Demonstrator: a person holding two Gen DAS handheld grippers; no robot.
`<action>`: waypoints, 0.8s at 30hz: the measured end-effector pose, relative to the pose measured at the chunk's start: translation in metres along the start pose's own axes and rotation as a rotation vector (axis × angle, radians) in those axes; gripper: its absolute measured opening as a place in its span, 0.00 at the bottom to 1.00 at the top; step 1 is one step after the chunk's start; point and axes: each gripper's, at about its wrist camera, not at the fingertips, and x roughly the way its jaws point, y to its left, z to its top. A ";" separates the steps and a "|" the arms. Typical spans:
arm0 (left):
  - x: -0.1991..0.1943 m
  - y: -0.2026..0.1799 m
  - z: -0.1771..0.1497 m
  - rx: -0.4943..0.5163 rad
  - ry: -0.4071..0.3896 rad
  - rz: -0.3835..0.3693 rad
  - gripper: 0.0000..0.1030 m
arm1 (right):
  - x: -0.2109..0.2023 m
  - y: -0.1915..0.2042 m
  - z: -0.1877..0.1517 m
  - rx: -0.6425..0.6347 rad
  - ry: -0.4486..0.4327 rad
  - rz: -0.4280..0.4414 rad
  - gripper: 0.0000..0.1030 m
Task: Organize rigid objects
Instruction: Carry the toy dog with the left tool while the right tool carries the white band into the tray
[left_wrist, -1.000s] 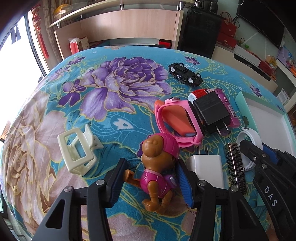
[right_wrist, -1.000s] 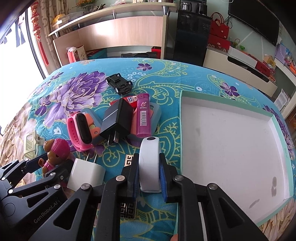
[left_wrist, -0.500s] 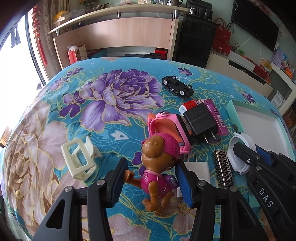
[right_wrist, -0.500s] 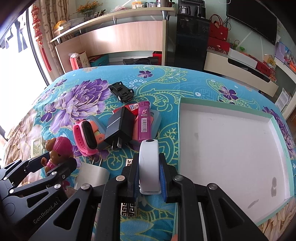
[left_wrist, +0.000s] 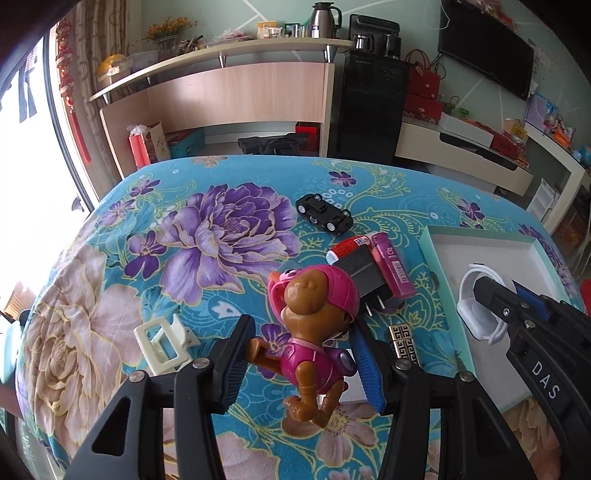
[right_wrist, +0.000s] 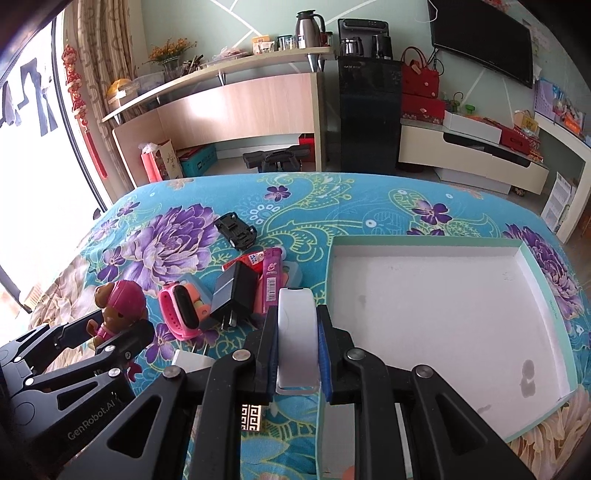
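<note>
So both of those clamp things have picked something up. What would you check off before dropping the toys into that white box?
1. Left gripper closed on the toy dog: ok.
2. Right gripper closed on the white wristband: ok.
3. Toy dog clear of the bedspread: ok, it hangs above it.
4. Room in the white box: ok, nothing lies on its floor.
5. Wristband over the box: cannot tell; it looks near the left rim.
6. Dog's grip firm for the carry: cannot tell.
</note>
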 end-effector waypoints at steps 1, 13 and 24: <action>-0.001 -0.006 0.001 0.016 0.003 -0.004 0.54 | -0.001 -0.006 0.000 0.012 -0.002 -0.008 0.19; 0.011 -0.092 0.019 0.206 0.026 -0.096 0.54 | -0.009 -0.089 -0.006 0.177 0.000 -0.239 0.19; 0.026 -0.156 0.028 0.302 0.030 -0.154 0.55 | -0.012 -0.140 -0.020 0.280 0.041 -0.382 0.19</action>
